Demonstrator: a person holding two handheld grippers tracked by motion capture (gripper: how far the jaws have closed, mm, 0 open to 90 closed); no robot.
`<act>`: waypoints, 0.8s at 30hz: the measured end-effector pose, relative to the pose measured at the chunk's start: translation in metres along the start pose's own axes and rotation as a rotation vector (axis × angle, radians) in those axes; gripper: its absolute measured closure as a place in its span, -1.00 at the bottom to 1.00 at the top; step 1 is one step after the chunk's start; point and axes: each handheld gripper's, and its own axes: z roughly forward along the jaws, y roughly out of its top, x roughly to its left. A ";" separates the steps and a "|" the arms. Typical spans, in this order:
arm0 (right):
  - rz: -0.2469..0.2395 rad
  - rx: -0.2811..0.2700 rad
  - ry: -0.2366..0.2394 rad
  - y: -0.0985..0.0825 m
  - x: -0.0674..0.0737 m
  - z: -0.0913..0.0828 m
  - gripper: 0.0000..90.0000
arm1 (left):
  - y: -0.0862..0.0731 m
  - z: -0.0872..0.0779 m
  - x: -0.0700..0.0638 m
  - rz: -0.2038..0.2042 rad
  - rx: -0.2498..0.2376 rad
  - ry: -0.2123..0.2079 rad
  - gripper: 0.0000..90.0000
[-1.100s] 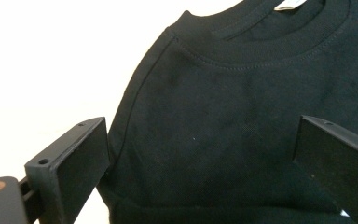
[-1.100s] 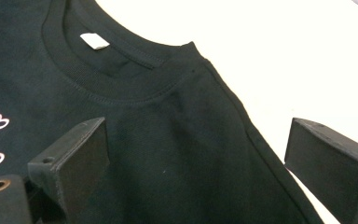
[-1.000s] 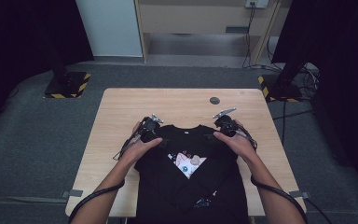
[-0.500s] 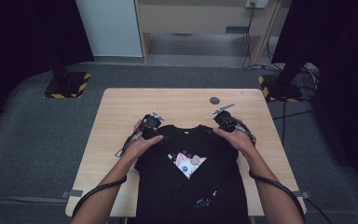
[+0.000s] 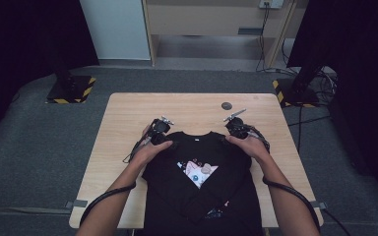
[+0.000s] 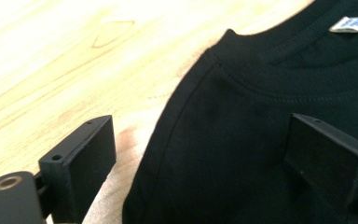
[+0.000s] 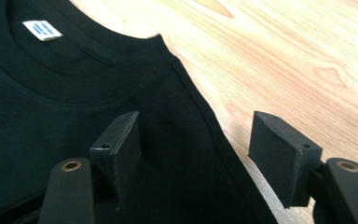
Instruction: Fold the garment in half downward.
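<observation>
Lying folded on the near half of the wooden tabletop (image 5: 128, 128), the black T-shirt (image 5: 199, 191) has its collar toward the far edge and a cat print on its front. At its left shoulder the left tongs (image 6: 200, 154) stand wide, jaws straddling the shoulder's edge without pressing it, and have just been easing a little closer. At the other shoulder the right tongs (image 7: 193, 151) have just been closing, still apart, with that shoulder's edge between the jaws, not yet pinched.
</observation>
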 end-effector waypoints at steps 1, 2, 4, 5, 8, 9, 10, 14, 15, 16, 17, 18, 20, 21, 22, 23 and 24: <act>0.002 0.001 0.000 -0.001 -0.001 0.001 -0.24 | 0.001 0.000 0.000 0.002 -0.005 0.000 -0.81; 0.004 0.002 -0.001 -0.002 -0.002 0.001 -0.24 | 0.001 0.001 0.000 0.005 -0.006 0.004 -0.81; 0.014 0.005 -0.005 -0.003 -0.005 0.002 -0.24 | 0.003 0.002 0.000 0.002 -0.016 0.005 -0.81; 0.018 0.007 -0.004 -0.003 -0.006 0.003 -0.24 | 0.004 0.002 0.000 0.004 -0.015 0.007 -0.80; 0.014 0.012 -0.005 -0.003 -0.007 0.005 -0.24 | 0.005 0.005 -0.001 0.012 -0.008 0.014 -0.78; 0.010 0.017 -0.005 -0.003 -0.006 0.006 -0.24 | 0.005 0.006 -0.001 0.008 -0.009 0.014 -0.77; 0.010 0.016 -0.004 -0.002 -0.006 0.007 -0.24 | 0.005 0.007 -0.001 0.004 -0.008 0.014 -0.76; 0.009 0.013 -0.001 -0.001 -0.006 0.008 -0.25 | 0.004 0.009 -0.001 -0.003 -0.009 0.009 -0.76; 0.007 0.013 0.001 -0.001 -0.006 0.008 -0.25 | 0.004 0.009 -0.001 -0.005 -0.010 0.008 -0.76; 0.008 0.012 0.003 -0.001 -0.006 0.008 -0.25 | 0.004 0.010 -0.002 -0.005 -0.011 0.007 -0.76; 0.011 0.008 0.004 -0.002 -0.006 0.008 -0.25 | 0.004 0.010 -0.002 -0.003 -0.011 0.008 -0.76; 0.011 0.006 0.003 -0.002 -0.006 0.008 -0.25 | 0.005 0.010 -0.001 -0.005 -0.008 0.007 -0.76; 0.011 0.008 0.002 -0.002 -0.006 0.008 -0.26 | 0.004 0.011 0.000 -0.017 -0.005 0.000 -0.77; 0.012 0.009 0.000 -0.002 -0.005 0.008 -0.27 | 0.004 0.011 0.000 -0.017 -0.005 -0.001 -0.79; 0.013 0.013 0.000 -0.001 -0.005 0.008 -0.28 | 0.004 0.011 0.000 -0.018 -0.008 -0.002 -0.79; 0.018 0.017 -0.001 -0.001 -0.005 0.008 -0.29 | 0.004 0.011 0.000 -0.017 -0.009 -0.003 -0.80; 0.019 0.018 -0.001 -0.001 -0.004 0.009 -0.30 | 0.004 0.011 0.000 -0.015 -0.009 -0.004 -0.80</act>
